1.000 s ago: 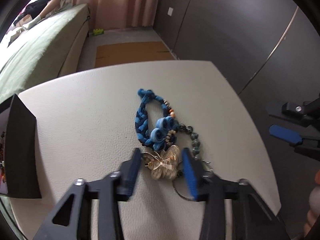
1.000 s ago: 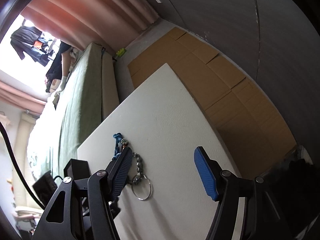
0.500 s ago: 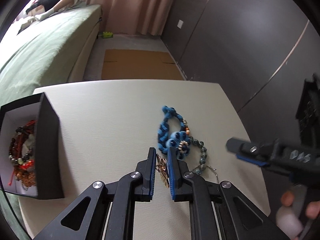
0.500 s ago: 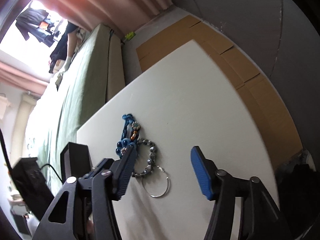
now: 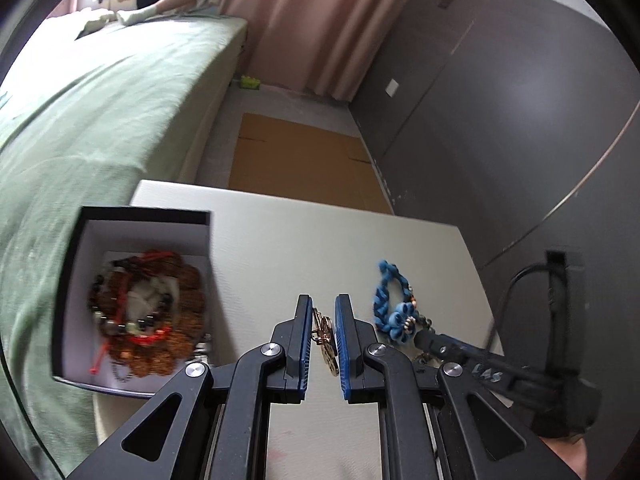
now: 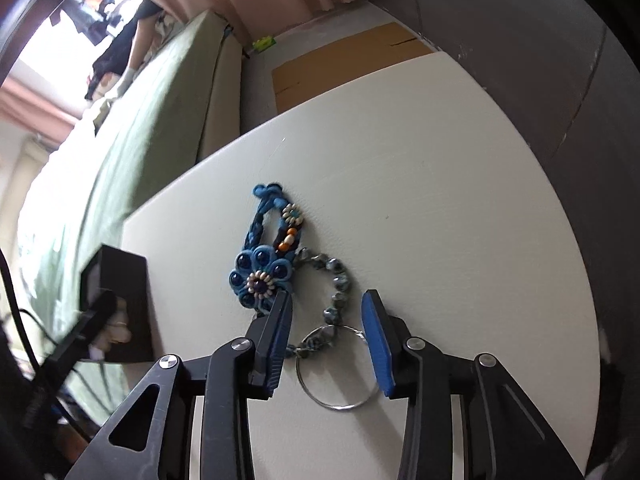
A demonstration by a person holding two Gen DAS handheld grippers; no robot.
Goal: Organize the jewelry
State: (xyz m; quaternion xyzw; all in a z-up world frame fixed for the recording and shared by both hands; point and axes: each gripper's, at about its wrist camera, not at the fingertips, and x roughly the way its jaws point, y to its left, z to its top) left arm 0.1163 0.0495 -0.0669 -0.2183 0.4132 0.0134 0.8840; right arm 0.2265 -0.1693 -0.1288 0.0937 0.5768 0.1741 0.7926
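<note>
The task looks partly done: the black box (image 5: 132, 296) at the left of the white worktop (image 5: 280, 248) already holds a heap of beaded bracelets (image 5: 144, 312), brown, red and dark, lying on its white lining; the left claw (image 5: 323, 340) is pinched on a gold ornament (image 5: 325, 340), held up above the worktop between the box and the loose pieces, so this piece seems to be on its way to the box; the right claw (image 6: 326, 336) is spread wide, its blue pads on either side of a grey beaded bracelet (image 6: 334, 292) with a metal ring (image 6: 338, 368), gripping nothing; just to the far left of that bracelet lies a blue braided flower bracelet (image 6: 260, 264), touching it; these two pieces remain on the worktop and, by my judgement, are what is left to put away after the gold one.
</note>
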